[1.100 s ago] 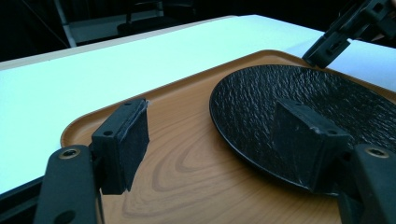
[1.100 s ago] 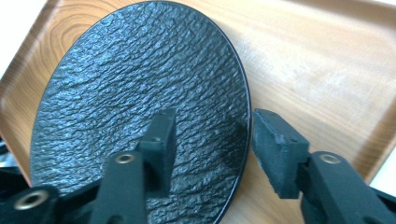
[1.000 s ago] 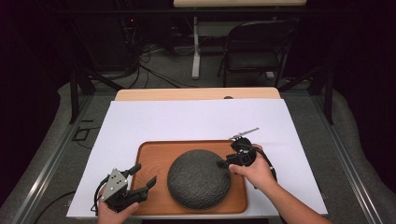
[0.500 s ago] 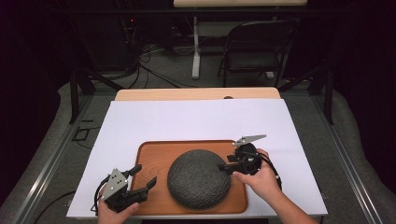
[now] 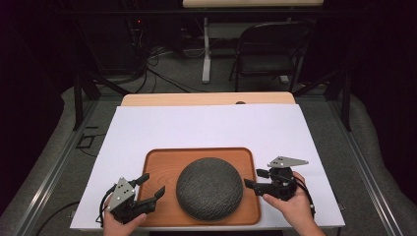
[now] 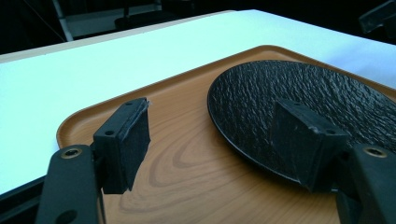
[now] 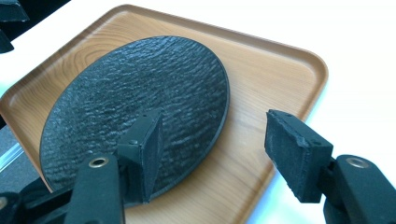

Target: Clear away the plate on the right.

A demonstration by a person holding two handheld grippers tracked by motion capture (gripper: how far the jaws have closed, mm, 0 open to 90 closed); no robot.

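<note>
- Wooden tray (image 5: 155,162): lay on the white sheet (image 5: 206,128) that covered the tabletop, at the near edge, about 6 o'clock of the sheet's middle. Rounded corners, low raised rim.
- Dark textured plate (image 5: 210,188): round, rough-surfaced, rested flat inside the tray, right of the tray's centre and nearer its 6 o'clock rim. Bare wood lay open at the plate's 9 o'clock and 12 o'clock; only a narrow strip at 3 o'clock.
- Left hand-held gripper (image 5: 148,188): over the tray's near-left corner, at about 9 o'clock of the plate, jaws spread wide and holding nothing. In the left gripper view one pad hung above bare wood, the other above the plate's rim; touching or not, cannot tell.
- Right hand-held gripper (image 5: 252,183): at the tray's right rim, about 3 o'clock of the plate, jaws wide and empty. In the right gripper view (image 7: 215,154) one pad stood over the plate's edge, the other outside the tray rim above the white sheet, so the jaws straddled the tray's edge.
- Open room: the sheet lay bare from the tray's far rim toward 12 o'clock, and on both sides at 9 and 3 o'clock.
- Beyond the tabletop: a folding chair (image 5: 268,49) on the floor at 12 o'clock, well apart.
</note>
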